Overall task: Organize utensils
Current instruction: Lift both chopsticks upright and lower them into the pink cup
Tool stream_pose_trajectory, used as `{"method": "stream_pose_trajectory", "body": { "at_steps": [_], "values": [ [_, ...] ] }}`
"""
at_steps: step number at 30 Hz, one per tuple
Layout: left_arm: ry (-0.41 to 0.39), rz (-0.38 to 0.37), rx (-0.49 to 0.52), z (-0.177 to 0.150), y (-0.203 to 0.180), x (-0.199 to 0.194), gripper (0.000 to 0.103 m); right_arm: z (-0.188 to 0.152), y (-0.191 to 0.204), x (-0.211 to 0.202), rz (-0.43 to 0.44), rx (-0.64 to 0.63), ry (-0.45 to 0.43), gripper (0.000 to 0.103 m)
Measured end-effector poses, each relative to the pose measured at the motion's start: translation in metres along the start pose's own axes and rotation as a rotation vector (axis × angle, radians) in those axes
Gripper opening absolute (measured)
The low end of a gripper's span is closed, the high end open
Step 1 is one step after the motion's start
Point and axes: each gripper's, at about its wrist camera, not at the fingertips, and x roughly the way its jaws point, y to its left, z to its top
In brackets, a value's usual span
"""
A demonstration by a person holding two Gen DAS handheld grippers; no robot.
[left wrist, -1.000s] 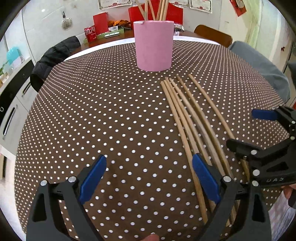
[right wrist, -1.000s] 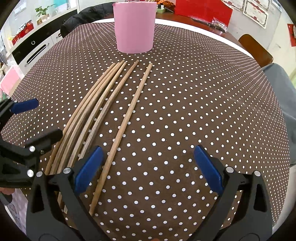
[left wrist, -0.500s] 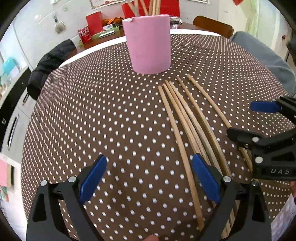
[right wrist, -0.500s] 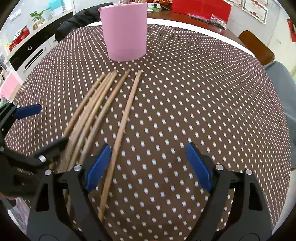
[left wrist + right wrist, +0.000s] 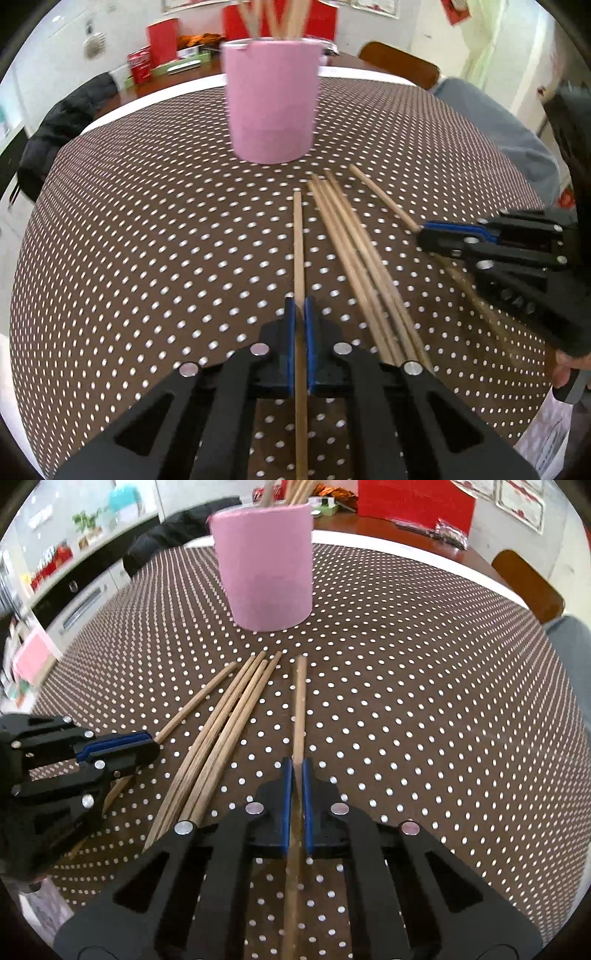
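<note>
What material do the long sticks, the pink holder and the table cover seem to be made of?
Chopsticks: apparently bamboo or light wood, unvarnished; matte tan surface with faint grain.
Pink holder: cannot tell for sure; the smooth, matte, even pink wall suggests plastic or coated ceramic.
Table cover: probably woven fabric, though vinyl is possible; brown with white dots, no gloss, lying flat on the round table.

Left gripper (image 5: 300, 314) just clamped on one chopstick (image 5: 298, 236), pointing at the pink cup (image 5: 271, 103); right gripper (image 5: 424, 233) pinching another chopstick (image 5: 380, 197) alongside.
</note>
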Motion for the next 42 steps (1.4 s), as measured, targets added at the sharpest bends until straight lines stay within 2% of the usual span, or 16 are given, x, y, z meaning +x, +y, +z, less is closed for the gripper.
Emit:
{"method": "stream_pose_trajectory", "body": {
  "at_steps": [7, 11, 19, 20, 24, 28, 33, 42],
  "values": [
    [-0.105, 0.001, -0.106, 0.004, 0.014, -0.025, 0.005, -0.010, -0.014, -0.024, 0.088, 0.059, -0.097, 0.006],
    [-0.216, 0.000, -0.145, 0.014, 0.017, -0.052, 0.005, -0.009, -0.016, -0.043, 0.124, 0.074, -0.172, 0.006],
    [-0.410, -0.006, -0.147, 0.025, 0.017, -0.092, 0.005, -0.003, -0.012, -0.083, 0.177, 0.068, -0.323, 0.006],
    [-0.427, -0.007, -0.146, 0.010, 0.019, -0.103, 0.005, -0.004, -0.012, -0.086, 0.181, 0.067, -0.333, 0.006],
    [-0.501, -0.019, -0.138, 0.011, 0.020, -0.123, 0.005, 0.000, -0.009, -0.103, 0.202, 0.066, -0.389, 0.006],
    [-0.584, -0.025, -0.129, 0.015, 0.023, -0.144, 0.005, 0.012, -0.008, -0.123, 0.215, 0.066, -0.471, 0.006],
    [-0.706, -0.055, -0.109, 0.041, 0.026, -0.163, 0.005, 0.040, -0.011, -0.140, 0.238, 0.071, -0.578, 0.006],
    [-0.850, -0.115, -0.085, 0.083, 0.024, -0.185, 0.005, 0.091, -0.017, -0.161, 0.270, 0.086, -0.742, 0.006]
  ]
}}
